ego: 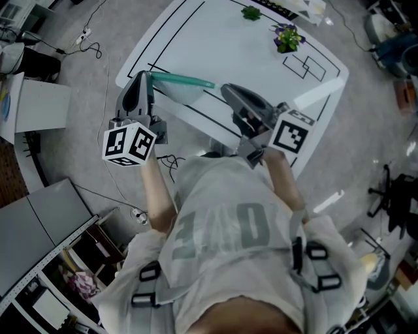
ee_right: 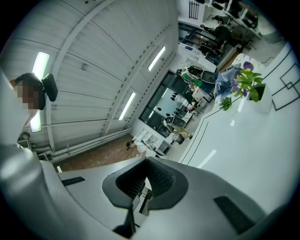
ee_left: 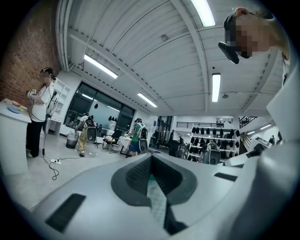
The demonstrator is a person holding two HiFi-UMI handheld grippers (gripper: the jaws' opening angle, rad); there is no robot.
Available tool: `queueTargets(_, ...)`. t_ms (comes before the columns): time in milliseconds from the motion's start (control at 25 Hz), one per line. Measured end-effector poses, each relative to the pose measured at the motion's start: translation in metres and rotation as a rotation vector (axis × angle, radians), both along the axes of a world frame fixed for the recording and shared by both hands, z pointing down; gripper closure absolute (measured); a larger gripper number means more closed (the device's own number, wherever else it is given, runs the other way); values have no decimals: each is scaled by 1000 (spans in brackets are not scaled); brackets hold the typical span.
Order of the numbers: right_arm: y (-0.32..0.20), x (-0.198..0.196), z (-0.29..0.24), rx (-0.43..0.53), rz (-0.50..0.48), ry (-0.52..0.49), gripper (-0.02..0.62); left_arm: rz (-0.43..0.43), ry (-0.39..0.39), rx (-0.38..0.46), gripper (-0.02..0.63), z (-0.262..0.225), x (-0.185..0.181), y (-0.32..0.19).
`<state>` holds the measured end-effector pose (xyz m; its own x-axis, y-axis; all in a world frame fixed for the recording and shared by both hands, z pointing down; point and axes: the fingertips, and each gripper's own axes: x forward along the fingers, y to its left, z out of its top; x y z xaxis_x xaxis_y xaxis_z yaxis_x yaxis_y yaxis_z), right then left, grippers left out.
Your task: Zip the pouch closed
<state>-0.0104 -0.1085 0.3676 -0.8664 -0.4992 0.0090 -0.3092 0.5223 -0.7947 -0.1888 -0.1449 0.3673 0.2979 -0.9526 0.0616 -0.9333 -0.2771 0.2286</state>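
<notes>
The pouch [ego: 185, 92] is clear plastic with a teal zipper strip [ego: 183, 80] and hangs in the air over the near edge of the white table [ego: 215, 39]. My left gripper [ego: 145, 77] is shut on the pouch's left end. In the left gripper view the clear, teal-tinted plastic [ee_left: 157, 201] runs between its pads. My right gripper [ego: 226, 89] sits at the strip's right end. Its jaws are shut, and a small dark piece [ee_right: 145, 196], apparently the zipper pull, shows between the pads. Both grippers point level, away from the person.
A potted plant with purple flowers [ego: 287, 38] and a small green sprig [ego: 251, 12] stand at the table's far side. Cables [ego: 88, 39] lie on the floor to the left, next to shelves and cabinets. Other people [ee_left: 40, 112] stand far off in the room.
</notes>
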Motion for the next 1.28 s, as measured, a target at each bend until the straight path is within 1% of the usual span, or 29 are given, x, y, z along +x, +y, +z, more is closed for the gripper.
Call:
queueTargets(240, 1, 6, 5, -3, 9, 15, 586, 12, -37, -10, 600, 5, 4, 0)
queueTargets(480, 1, 10, 3, -14, 14, 7, 586, 25, -13, -27, 600, 9, 9, -2)
queueTargets(560, -1, 12, 5, -24, 22, 13, 586, 46, -18, -42, 600, 12, 13, -4)
queueTargets(680, -7, 19, 20, -61, 36, 12, 586, 100, -58, -36, 598, 17, 22, -5)
queueTargets(800, -16, 26, 39, -123, 50, -7, 586, 140, -52, -74, 598, 30, 29, -5)
queueTargets(920, -21, 28, 54, -176, 63, -22, 586, 123, -58, -85, 598, 40, 31, -4)
queueTargets(1120, -27, 31, 67, -222, 75, -57, 586, 115, -60, -68, 597, 41, 39, -4)
queueTargets(1200, -30, 33, 69, -230, 85, -62, 586, 98, -60, -54, 597, 39, 40, -5)
queueTargets(1240, -32, 33, 69, -230, 89, -65, 586, 88, -60, -45, 591, 37, 40, -6)
queueTargets(1280, -34, 34, 69, -228, 93, -69, 586, 87, -55, -36, 548, 35, 41, -6)
